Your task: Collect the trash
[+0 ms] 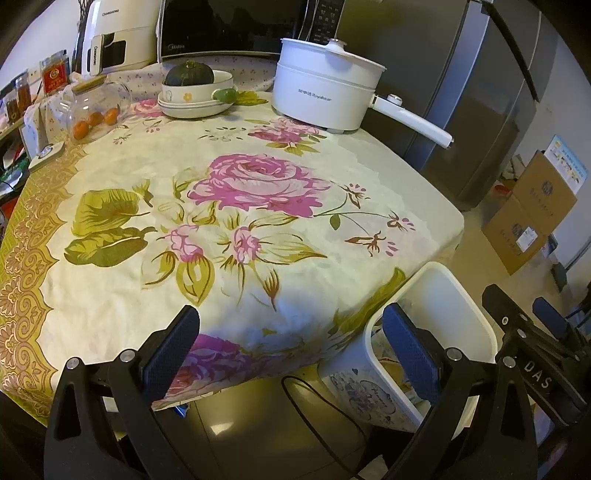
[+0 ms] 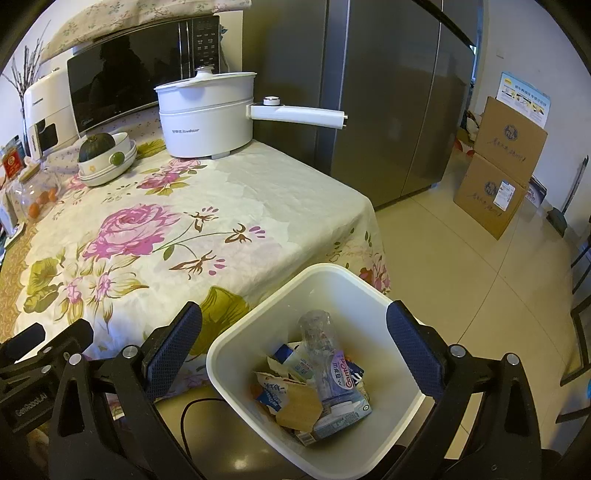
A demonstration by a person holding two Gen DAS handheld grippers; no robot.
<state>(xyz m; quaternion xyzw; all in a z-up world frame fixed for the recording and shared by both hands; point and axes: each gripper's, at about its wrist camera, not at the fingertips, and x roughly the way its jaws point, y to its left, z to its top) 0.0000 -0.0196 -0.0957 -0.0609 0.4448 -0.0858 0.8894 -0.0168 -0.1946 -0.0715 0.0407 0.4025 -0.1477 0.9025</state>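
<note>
A white trash bin [image 2: 258,328] stands on the floor at the table's near corner. It holds a clear plastic bottle [image 2: 325,354], torn cartons and cardboard scraps [image 2: 295,402]. My right gripper [image 2: 293,343] is open and empty, hovering above the bin's mouth. My left gripper [image 1: 290,343] is open and empty over the table's front edge, with the bin [image 1: 461,306] to its right. The right gripper's body shows at the far right of the left wrist view [image 1: 532,339]. The floral tablecloth [image 1: 229,206] carries no loose trash that I can see.
At the table's back stand a white electric pot [image 1: 321,88] with a long handle, stacked bowls with a squash [image 1: 195,92], a glass jar of oranges [image 1: 96,107], a microwave [image 1: 236,26]. A grey fridge [image 2: 388,92] and cardboard boxes [image 2: 498,166] stand to the right. A black cable [image 1: 321,406] lies on the floor.
</note>
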